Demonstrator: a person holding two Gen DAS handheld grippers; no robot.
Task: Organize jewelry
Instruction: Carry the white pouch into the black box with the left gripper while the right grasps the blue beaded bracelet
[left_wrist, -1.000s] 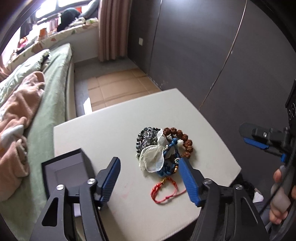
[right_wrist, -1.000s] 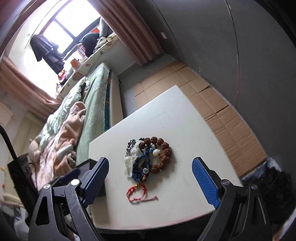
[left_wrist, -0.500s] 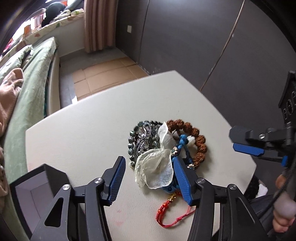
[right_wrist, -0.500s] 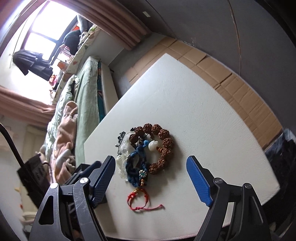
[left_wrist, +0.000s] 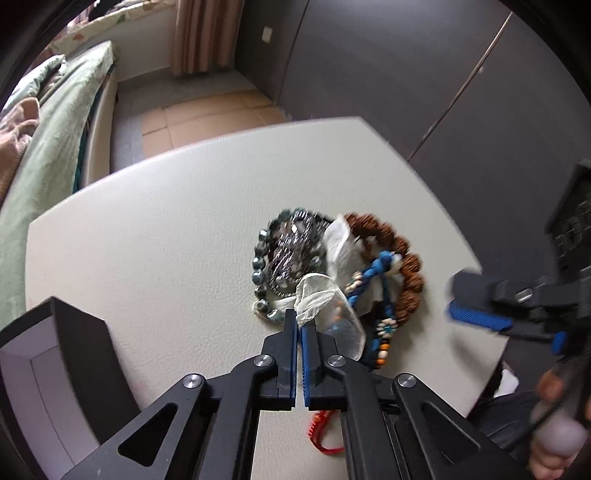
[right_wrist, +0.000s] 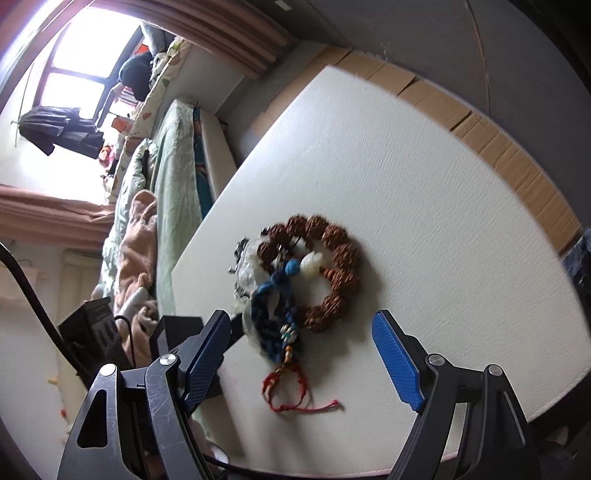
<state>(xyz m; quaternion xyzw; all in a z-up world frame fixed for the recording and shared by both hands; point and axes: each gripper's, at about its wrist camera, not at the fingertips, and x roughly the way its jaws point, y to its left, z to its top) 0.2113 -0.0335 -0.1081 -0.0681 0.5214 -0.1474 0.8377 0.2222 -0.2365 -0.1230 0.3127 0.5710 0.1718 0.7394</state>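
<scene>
Although the heap of jewelry is untouched as a whole, the first pick looks to be in hand: the left tongs (left_wrist: 299, 325) are pressed nearly together on the near edge of a sheer pouch (left_wrist: 325, 299), which they pinch between the blue pads. Beside them at the near left stands an open black box (left_wrist: 55, 354) with a pale lining — likely where the pieces are meant to go, though that is a guess. The right tongs (right_wrist: 301, 354) hover wide apart and hold nothing, just short of the pile. Under the left tongs a red cord (right_wrist: 291, 391) lies loose on the table (left_wrist: 147, 229), touching the near end of a blue braid (right_wrist: 273, 310). Past the pouch the braid crosses a ring of brown beads (right_wrist: 336, 273), with grey beads (left_wrist: 262, 266) and a silvery chain close on the left. Next, I judge, comes a slow lift — the pouch overlaps the braid and grey beads, so it may drag them, and the right tongs could pin the heap down.
</scene>
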